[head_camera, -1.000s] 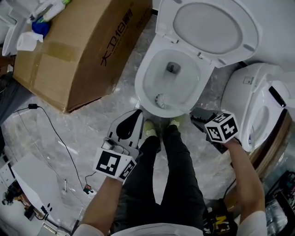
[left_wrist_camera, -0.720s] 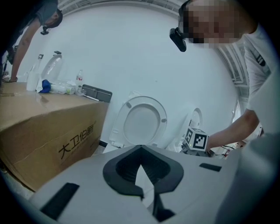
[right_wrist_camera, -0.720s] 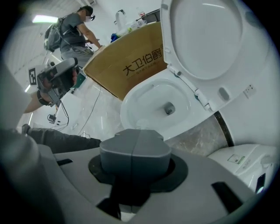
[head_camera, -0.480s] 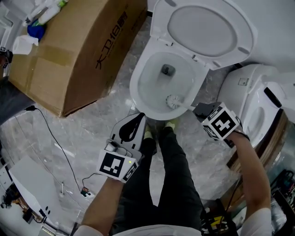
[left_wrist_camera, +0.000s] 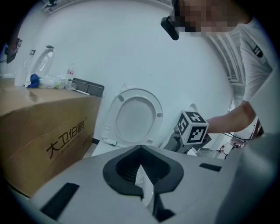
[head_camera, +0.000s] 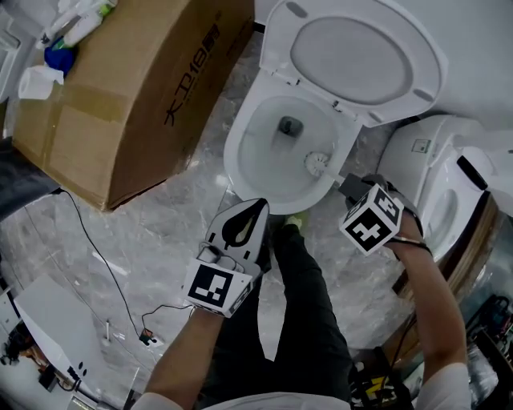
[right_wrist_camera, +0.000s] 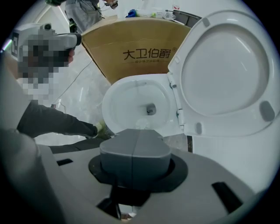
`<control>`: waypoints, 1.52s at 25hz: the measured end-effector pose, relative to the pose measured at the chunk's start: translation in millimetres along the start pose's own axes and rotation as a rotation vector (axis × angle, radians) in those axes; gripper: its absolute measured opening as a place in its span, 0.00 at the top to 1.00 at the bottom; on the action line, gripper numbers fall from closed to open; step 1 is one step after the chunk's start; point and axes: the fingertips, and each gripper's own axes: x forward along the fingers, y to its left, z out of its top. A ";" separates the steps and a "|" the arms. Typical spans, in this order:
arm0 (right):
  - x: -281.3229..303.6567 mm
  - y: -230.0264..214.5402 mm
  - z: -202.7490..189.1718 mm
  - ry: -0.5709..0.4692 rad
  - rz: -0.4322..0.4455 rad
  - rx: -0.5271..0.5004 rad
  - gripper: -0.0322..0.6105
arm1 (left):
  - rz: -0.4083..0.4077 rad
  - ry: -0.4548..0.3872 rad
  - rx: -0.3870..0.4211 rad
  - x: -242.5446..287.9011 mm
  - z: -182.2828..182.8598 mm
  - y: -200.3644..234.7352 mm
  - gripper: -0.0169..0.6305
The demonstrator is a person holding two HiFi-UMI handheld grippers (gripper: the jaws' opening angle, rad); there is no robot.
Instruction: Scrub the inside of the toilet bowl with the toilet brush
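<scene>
— Left gripper (head_camera: 260, 207) or right gripper (right_wrist_camera: 134, 140): which one has the toilet brush (head_camera: 317, 164)?

— Right one. Its jaws are pressed flat together with a single seam down the middle. In the head view the brush's handle runs up to that gripper's front end. Left one is closed to a point and grips nothing from the room. A small white tab shows in the dark hollow between its jaws, and I can't tell what it is.

— Take it from the left, then.

— Cardboard box (head_camera: 120, 88) on the marble floor (head_camera: 160, 216), with black Chinese print on its side. Bottles (head_camera: 84, 18) and a blue object (head_camera: 58, 56) sit at the box's far left corner. A thin black cable (head_camera: 96, 256) trails over the floor near the box. Next is the left gripper, hovering just short of the bowl's near edge, above the person's dark trouser legs (head_camera: 304, 320).

— And the bowl?

— Toilet bowl (head_camera: 239, 172) is open, its lid (head_camera: 361, 56) raised. The brush head is inside, against the right inner wall below the rim and right of the drain hole (head_camera: 290, 126). The handle crosses the rim's near right edge to the right gripper, which is just outside the bowl. A second white toilet (head_camera: 437, 172) stands beside the bowl on the right.
</scene>
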 end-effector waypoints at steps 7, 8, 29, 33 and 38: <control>5.4 -28.0 6.8 -0.028 -0.161 0.024 0.71 | -0.007 0.001 0.024 6.5 -0.7 4.1 0.96; 6.5 -30.8 7.6 -0.042 -0.179 0.031 0.71 | -0.006 0.001 0.024 8.1 -0.9 4.7 0.96; 27.6 -75.2 52.2 -0.493 -0.168 0.402 0.71 | -0.010 0.030 0.065 39.1 -6.1 11.3 0.96; 33.1 -76.2 70.9 -0.572 -0.098 0.482 0.71 | -0.001 0.031 0.070 38.2 -6.1 15.6 0.96; 39.2 -67.0 95.6 -0.642 0.004 0.544 0.71 | 0.008 0.028 0.070 34.7 -5.7 19.8 0.96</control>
